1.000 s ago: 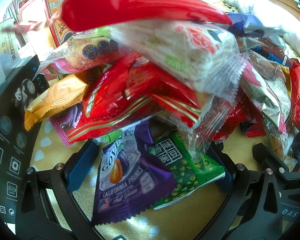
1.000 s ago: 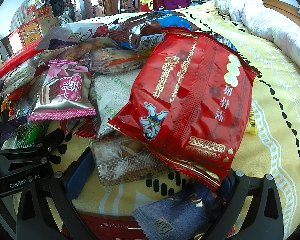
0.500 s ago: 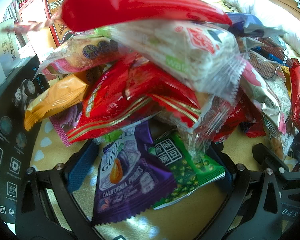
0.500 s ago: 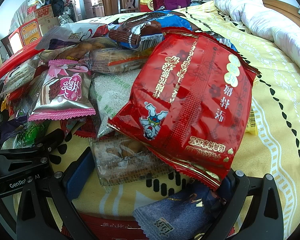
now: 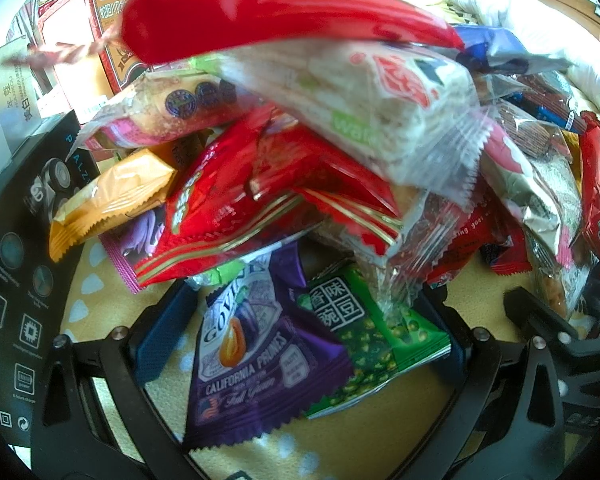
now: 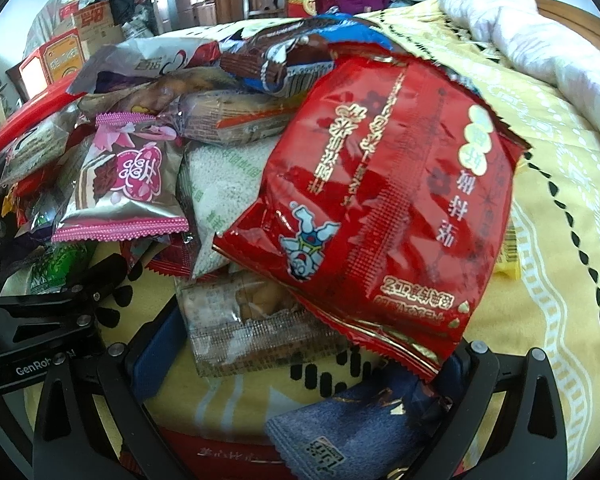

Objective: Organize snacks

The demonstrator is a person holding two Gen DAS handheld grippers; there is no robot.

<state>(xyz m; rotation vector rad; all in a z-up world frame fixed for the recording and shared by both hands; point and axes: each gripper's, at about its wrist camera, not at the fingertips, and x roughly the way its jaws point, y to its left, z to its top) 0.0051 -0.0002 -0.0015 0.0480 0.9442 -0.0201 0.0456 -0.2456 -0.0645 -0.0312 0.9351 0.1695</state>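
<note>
A heap of snack packets lies on a yellow bedspread [image 6: 560, 280]. In the left wrist view my left gripper [image 5: 300, 332] is open, and a purple prune packet [image 5: 252, 364] and a green pea packet [image 5: 372, 340] lie flat between its blue pads. A long red packet [image 5: 280, 12] and a clear rice-cake packet [image 5: 364, 100] top the heap. My right gripper [image 6: 304, 356] is also open. A clear pastry packet [image 6: 252, 328] and a dark blue packet [image 6: 356, 428] lie between its fingers. A big red bag [image 6: 384, 216] overhangs its right finger.
A black printed box [image 5: 16, 280] stands close on the left, with a red carton [image 5: 112, 40] behind it. A white duvet [image 6: 540, 52] is bunched at the far right. The left gripper's body [image 6: 40, 320] sits just left of my right gripper.
</note>
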